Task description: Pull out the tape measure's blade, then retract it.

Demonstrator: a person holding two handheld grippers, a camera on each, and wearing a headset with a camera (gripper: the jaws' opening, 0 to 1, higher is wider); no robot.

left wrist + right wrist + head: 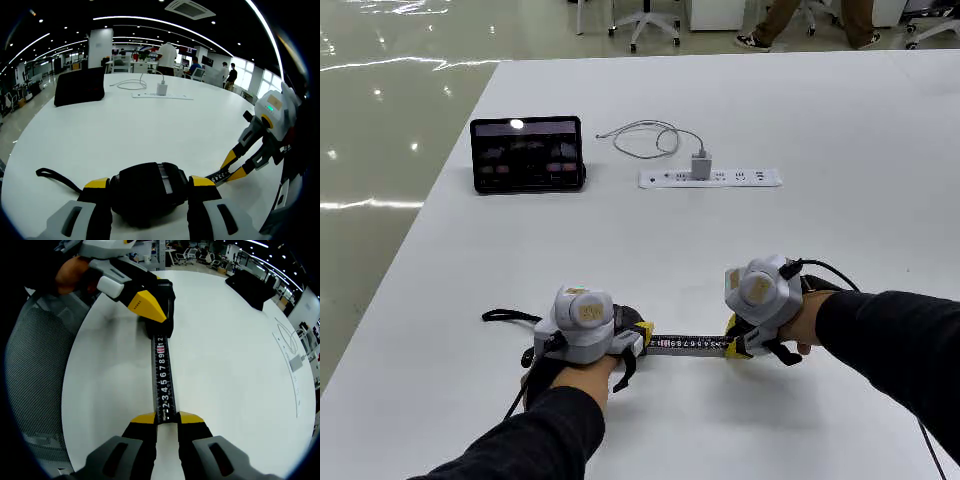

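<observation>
The left gripper (150,183) is clamping the tape measure (145,197) between its jaws; the right gripper (166,418) is pinching the tip of the blade (164,372).

The right gripper (166,417) pinches the tip of the blade (164,375) between yellow jaws — it runs straight across the white table (225,365) to the black case (165,292), clamped by the left gripper (148,305)

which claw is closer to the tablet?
Left. Left claw, shut on the case, is nearer the person than the tablet; right claw, pinching the blade, sits farther right.
</observation>
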